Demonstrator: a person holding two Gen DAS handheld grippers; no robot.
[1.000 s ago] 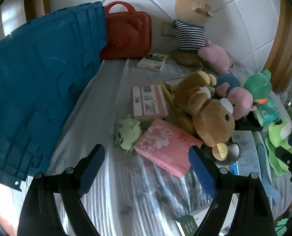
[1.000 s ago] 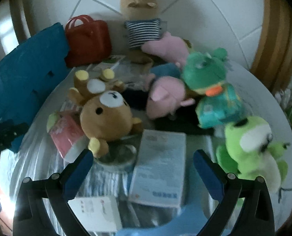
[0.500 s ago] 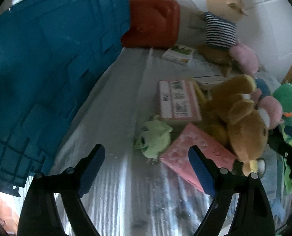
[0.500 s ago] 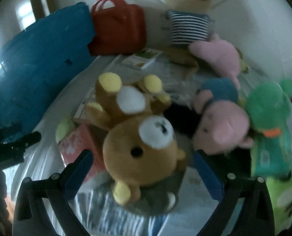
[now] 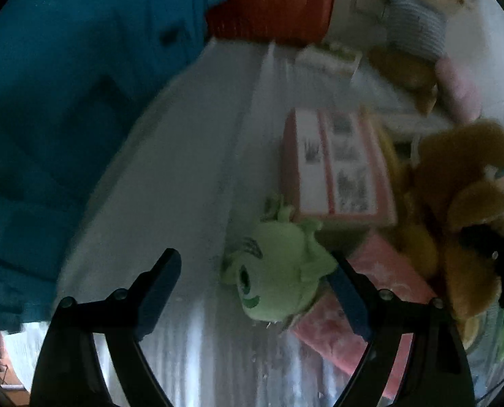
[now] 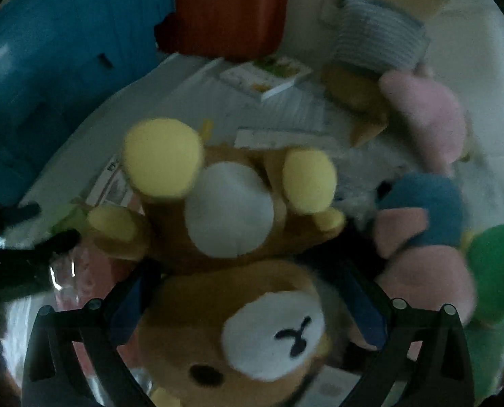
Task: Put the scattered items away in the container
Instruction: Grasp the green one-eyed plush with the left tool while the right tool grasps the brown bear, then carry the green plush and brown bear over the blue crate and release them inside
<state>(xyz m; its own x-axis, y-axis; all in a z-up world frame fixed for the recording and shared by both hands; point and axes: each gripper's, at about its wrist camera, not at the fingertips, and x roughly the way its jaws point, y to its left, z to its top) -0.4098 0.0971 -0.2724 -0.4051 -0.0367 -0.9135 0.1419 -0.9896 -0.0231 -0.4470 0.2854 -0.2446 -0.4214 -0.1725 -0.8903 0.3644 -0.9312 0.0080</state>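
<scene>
Left hand-held gripper (image 5: 255, 291): I've lowered it, jaws open, beside the small green plush (image 5: 279, 271).
Right hand-held gripper (image 6: 248, 308): now straddling the brown bear plush (image 6: 231, 305), jaws open.
Blue container (image 5: 75, 101): far left; nothing inside yet.

White tiled wall (image 6: 472, 51); striped cloth (image 5: 218, 356)

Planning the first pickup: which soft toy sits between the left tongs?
The small light-green plush, lying on the sheet between the open left tongs. The brown bear lies off to their right.
</scene>
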